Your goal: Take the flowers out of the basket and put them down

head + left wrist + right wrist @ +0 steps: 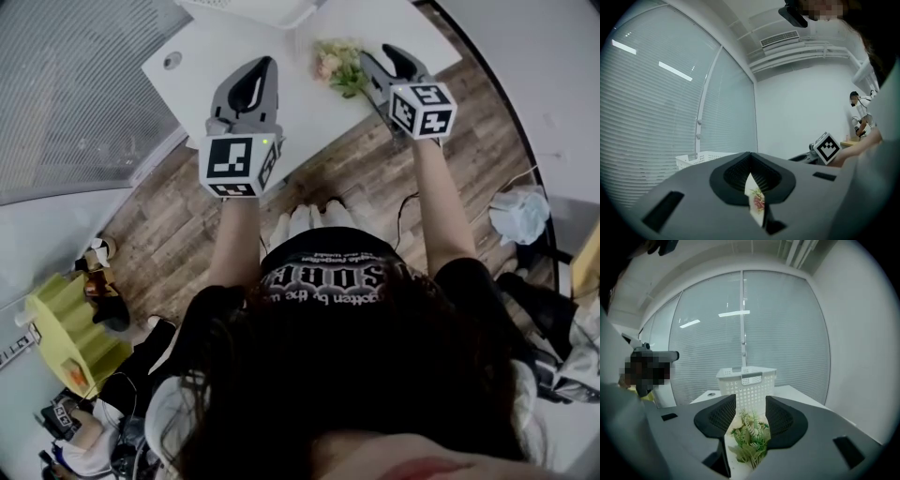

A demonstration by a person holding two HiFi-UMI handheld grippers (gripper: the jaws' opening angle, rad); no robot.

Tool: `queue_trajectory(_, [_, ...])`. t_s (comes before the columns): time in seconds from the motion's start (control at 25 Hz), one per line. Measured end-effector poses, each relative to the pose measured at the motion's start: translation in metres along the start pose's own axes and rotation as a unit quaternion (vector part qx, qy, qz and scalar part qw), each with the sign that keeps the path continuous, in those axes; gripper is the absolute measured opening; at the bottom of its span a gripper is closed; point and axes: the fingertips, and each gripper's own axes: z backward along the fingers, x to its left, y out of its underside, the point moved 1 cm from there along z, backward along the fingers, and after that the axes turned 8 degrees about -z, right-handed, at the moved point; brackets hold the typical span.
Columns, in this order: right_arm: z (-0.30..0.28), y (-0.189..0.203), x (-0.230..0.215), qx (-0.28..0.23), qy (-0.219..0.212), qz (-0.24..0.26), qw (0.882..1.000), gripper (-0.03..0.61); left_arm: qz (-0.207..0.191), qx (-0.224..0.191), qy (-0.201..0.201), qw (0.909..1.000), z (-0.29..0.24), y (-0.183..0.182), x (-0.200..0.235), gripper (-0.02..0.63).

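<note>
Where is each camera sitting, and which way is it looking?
Head view: on the person's head, facing steeply down at the white table and flowers; shows hair, both arms, left gripper, right gripper.
Left gripper view: on the left gripper, facing along its closed jaws toward window blinds; the right gripper shows at right.
Right gripper view: on the right gripper, facing the white basket; flowers sit between its parted jaws.
Shared: both gripper views see the basket and blinds.
</note>
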Motion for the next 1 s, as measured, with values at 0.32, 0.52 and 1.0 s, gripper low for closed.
queue_trajectory(0.32, [0.04,-0.035,0.014,-0.063,0.027,-0.011,0.998,0.092,0.005,-0.005,0.007,0.9999,-0.001,-0.002,-0.006,0.002])
queue_trajectory(0.52, [0.055,-0.047,0.029,-0.075,0.034,0.009,0.997,0.066,0.009,-0.007,0.011,0.9999,-0.003,-0.001,-0.009,0.002])
queue_trajectory(1.0, [0.09,-0.094,0.058,-0.121,0.033,0.052,0.991,0.034,0.008,-0.014,0.013,0.9998,-0.004,-0.008,-0.012,0.002])
